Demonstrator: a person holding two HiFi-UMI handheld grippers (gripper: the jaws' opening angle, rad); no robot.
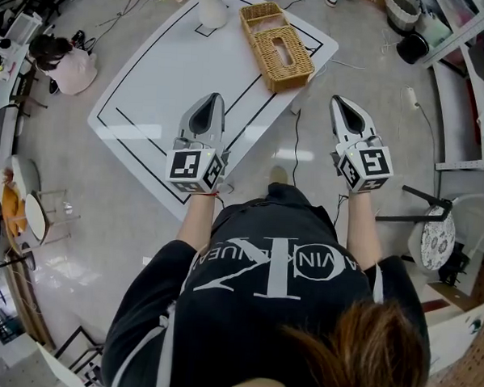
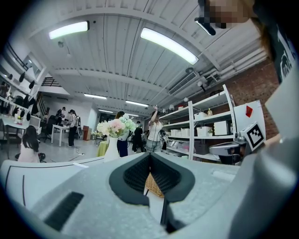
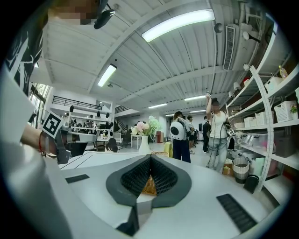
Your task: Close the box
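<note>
Tips of the left gripper (image 1: 213, 96) meet with nothing between them. Its own view shows the ribbed pads (image 2: 138, 173) pressed together at the front, leaving only a narrow gap behind. The right gripper (image 1: 337, 98) is closed in the same way and is also empty. Both are held level and side by side in front of the person, pointing away. The left one hangs over the near edge of the white table (image 1: 175, 72), and the right one is just off the table's right side, above the floor. Neither touches anything.

The wicker box (image 1: 283, 52) sits at the far right corner of the table, well apart from both grippers. It lies open in two joined parts: a taller part with an oval slot in its top, nearer the person, and a shallow open part beyond it. Its long axis runs away from the person, with the far end leaning slightly left. A patch of the weave shows through the gap behind each gripper's closed pads. A white vase (image 1: 211, 7) of flowers stands to the left of the box.
</note>
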